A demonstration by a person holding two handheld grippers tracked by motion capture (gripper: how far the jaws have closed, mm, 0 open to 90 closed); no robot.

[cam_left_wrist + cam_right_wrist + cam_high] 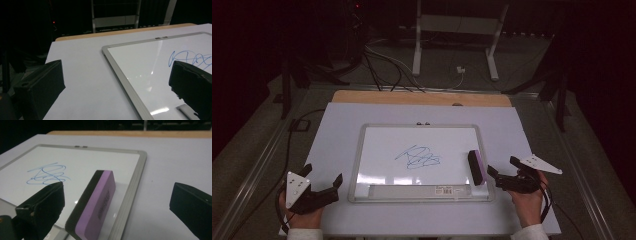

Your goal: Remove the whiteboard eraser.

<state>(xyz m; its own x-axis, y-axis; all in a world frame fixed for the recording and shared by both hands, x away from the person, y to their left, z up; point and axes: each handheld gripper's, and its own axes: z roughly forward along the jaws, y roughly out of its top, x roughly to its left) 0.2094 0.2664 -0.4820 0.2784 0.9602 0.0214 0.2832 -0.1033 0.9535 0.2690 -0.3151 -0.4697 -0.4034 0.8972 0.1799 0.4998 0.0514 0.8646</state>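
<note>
The right gripper [504, 171] has its jaws spread wide and holds nothing. In the right gripper view the eraser [93, 202] lies between the two jaws, closer to the left one, with a clear gap to each; neither jaw touches it. The eraser [477, 167] is a long block, purple on its upper body with a black felt layer along one side, lying on the right end of the whiteboard [75, 165] just inside its grey frame. A strip of small dark print runs along the purple face, too fine to read.

The left gripper [323, 181] also has its jaws wide apart and empty. They hover over the white worktop [82, 62], one jaw out past the board's left edge, the other over the board's lower left corner.

Beyond both pairs of jaws, in the middle of the whiteboard [422, 150], is a blue scribble [418, 157] of looping marker lines that forms no legible word. Along the board's near edge runs a grey tray [412, 190] carrying a small white label whose print cannot be made out.
</note>
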